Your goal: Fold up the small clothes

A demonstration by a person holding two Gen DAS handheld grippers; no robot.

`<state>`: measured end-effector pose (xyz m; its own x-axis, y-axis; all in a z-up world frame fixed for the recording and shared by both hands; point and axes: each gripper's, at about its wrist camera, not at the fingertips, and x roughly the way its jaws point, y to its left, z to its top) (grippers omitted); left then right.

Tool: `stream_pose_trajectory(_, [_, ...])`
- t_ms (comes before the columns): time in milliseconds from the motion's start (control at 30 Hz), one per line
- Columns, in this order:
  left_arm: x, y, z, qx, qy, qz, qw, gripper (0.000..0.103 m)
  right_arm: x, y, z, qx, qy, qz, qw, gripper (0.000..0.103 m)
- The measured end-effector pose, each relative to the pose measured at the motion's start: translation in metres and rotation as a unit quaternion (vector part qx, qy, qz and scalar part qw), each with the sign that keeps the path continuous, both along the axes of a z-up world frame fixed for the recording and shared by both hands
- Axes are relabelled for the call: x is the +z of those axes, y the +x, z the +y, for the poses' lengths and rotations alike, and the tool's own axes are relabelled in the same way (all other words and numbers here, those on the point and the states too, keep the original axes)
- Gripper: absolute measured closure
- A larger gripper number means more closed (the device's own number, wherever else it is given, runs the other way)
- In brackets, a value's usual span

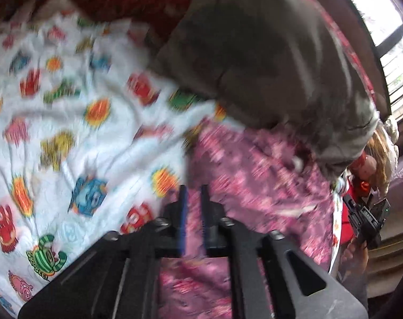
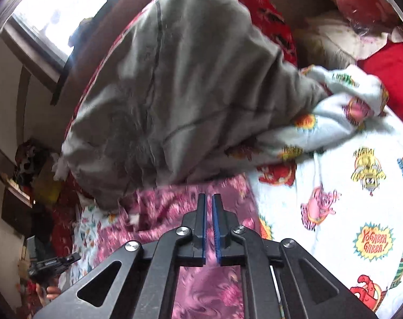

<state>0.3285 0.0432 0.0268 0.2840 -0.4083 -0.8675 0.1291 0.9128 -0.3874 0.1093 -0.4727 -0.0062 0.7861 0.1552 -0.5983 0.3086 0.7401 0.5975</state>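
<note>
Fabric fills both wrist views: a pink patterned garment [image 1: 254,175] lies spread on a bed, over a white cartoon-print sheet [image 1: 68,111], and both tools hang above it. The left hand-held gripper [image 1: 194,194] points steeply down at the pink cloth near its edge with the sheet; its blue-padded fingers [image 1: 183,212] stand a narrow gap apart and nothing sits between them, the cloth showing through the slot below. The right hand-held gripper [image 2: 209,207] shows the same from its own camera: its fingers [image 2: 202,226] are nearly together with only a slim strip of air between the pads, and the pink garment lies beneath them, not pinched. Just beyond the garment's far edge a grey garment [image 2: 180,93] is heaped in a loose mound, overlapping the pink cloth and resting partly on a bunched fold of the sheet. Red bedding [image 2: 392,79] lies behind the heap, and a window [image 2: 58,13] glows at the top left of the right view. At the right edge of the left view the other tool appears small, held in a hand [image 1: 356,250]. Motion blur softens the left view, so the pink print's detail cannot be made out.
</note>
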Motion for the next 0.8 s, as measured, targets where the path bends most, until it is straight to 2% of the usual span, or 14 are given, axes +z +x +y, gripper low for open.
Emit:
stream_pose_trajectory(33, [-0.011, 0.0, 0.005, 0.005, -0.001, 0.018, 0.9998, 0.068, -0.006, 0.0, 0.001, 0.004, 0.0, 0.011, 1.0, 0.081])
stream_pose_trajectory(67, [-0.018, 0.0, 0.007, 0.009, -0.005, 0.029, 0.9995, 0.059, -0.01, 0.0, 0.002, 0.003, 0.0, 0.021, 1.0, 0.074])
stream_pose_trajectory(100, [-0.027, -0.001, 0.011, 0.014, -0.015, 0.045, 0.9988, 0.059, -0.016, 0.0, 0.003, 0.0, 0.003, 0.03, 1.0, 0.063])
stream_pose_trajectory(167, [-0.044, -0.005, 0.013, 0.008, -0.053, 0.083, 0.9951, 0.059, -0.025, -0.001, 0.005, -0.007, 0.01, 0.036, 0.999, 0.062])
stream_pose_trajectory(233, [-0.052, -0.011, 0.009, -0.004, -0.081, 0.104, 0.9912, 0.057, -0.032, 0.002, 0.009, 0.0, 0.017, 0.039, 0.999, 0.062])
stream_pose_trajectory(300, [-0.047, -0.018, 0.003, -0.008, -0.07, 0.085, 0.9939, 0.058, -0.036, 0.008, 0.017, 0.008, -0.002, 0.049, 0.999, 0.062])
stream_pose_trajectory(333, [-0.038, -0.024, 0.0, -0.01, -0.051, 0.056, 0.9971, 0.061, -0.035, 0.01, 0.023, 0.014, -0.024, 0.052, 0.998, 0.067])
stream_pose_trajectory(367, [-0.029, -0.03, -0.003, -0.014, -0.03, 0.027, 0.9991, 0.082, -0.033, 0.012, 0.031, 0.023, -0.052, 0.055, 0.997, 0.074])
stream_pose_trajectory(400, [-0.022, -0.035, -0.006, -0.019, -0.017, 0.011, 0.9996, 0.094, -0.031, 0.014, 0.037, 0.03, -0.073, 0.062, 0.995, 0.098])
stream_pose_trajectory(433, [-0.014, -0.041, -0.008, -0.024, -0.007, -0.007, 0.9997, 0.1, -0.03, 0.014, 0.04, 0.032, -0.085, 0.066, 0.994, 0.097])
stream_pose_trajectory(567, [0.02, -0.066, -0.011, -0.035, 0.024, -0.074, 0.9964, 0.1, -0.007, -0.003, 0.05, 0.035, -0.116, 0.026, 0.992, 0.098])
stream_pose_trajectory(700, [0.045, -0.077, -0.01, -0.034, 0.016, -0.107, 0.9936, 0.1, 0.018, -0.03, 0.045, 0.019, -0.108, -0.016, 0.994, 0.098])
stream_pose_trajectory(800, [0.063, -0.077, -0.007, -0.019, 0.004, -0.124, 0.9921, 0.1, 0.033, -0.038, 0.04, 0.009, -0.109, -0.03, 0.994, 0.098])
